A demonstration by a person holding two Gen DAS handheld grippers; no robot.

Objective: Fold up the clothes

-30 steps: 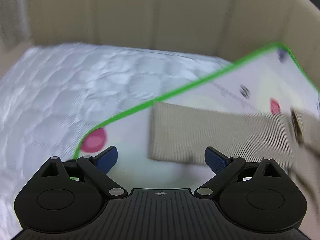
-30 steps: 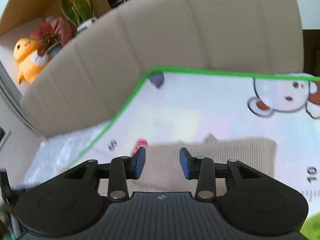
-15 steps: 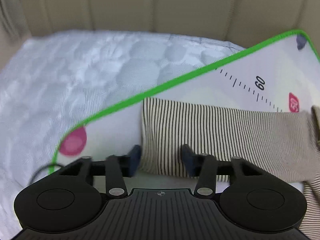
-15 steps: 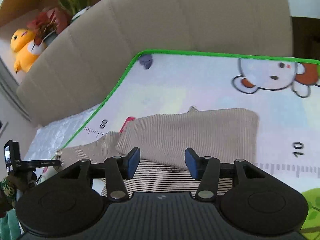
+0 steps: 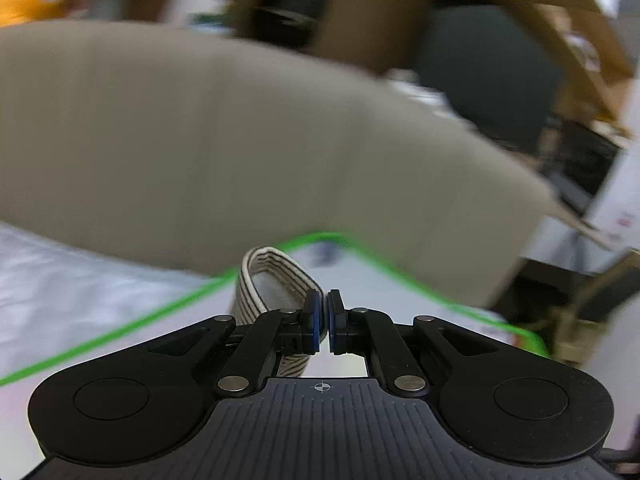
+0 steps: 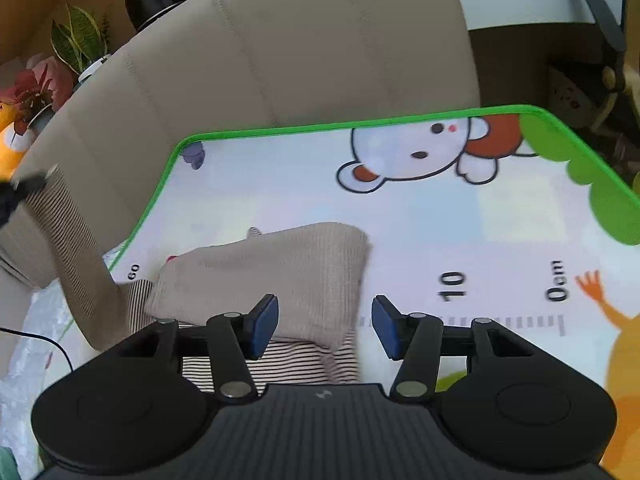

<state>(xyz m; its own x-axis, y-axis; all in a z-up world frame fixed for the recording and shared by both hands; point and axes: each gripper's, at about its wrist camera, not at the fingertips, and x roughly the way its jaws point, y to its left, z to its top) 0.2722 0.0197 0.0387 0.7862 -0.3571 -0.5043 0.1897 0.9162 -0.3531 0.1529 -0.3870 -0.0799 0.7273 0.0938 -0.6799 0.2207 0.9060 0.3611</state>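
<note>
Fabric with thin dark stripes, a striped garment [image 6: 256,276], lies part-folded on the play mat [image 6: 440,216], its beige upper fold resting over a striped layer near the mat's left side. One long strip of the same cloth rises off the mat at the left, stretched up toward the left gripper [image 5: 324,322], which shows only as a dark blur at the left edge of the right wrist view. From the left wrist camera the jaws stand pressed together, with a loop of the striped cloth arching up just behind and left of the blue pads [image 5: 314,320]; the cloth seems pinched between them, though blur makes the exact contact hard to read.

The right gripper [image 6: 324,328] hovers over the near edge of the folded part, its jaws wide apart with nothing between them, the left pad above the beige fold and the right pad above bare mat. The mat has a green border, a cartoon bear and a printed ruler scale. A beige padded headboard [image 6: 280,60] curves behind it, with potted plants [image 6: 76,44] on a shelf above.
</note>
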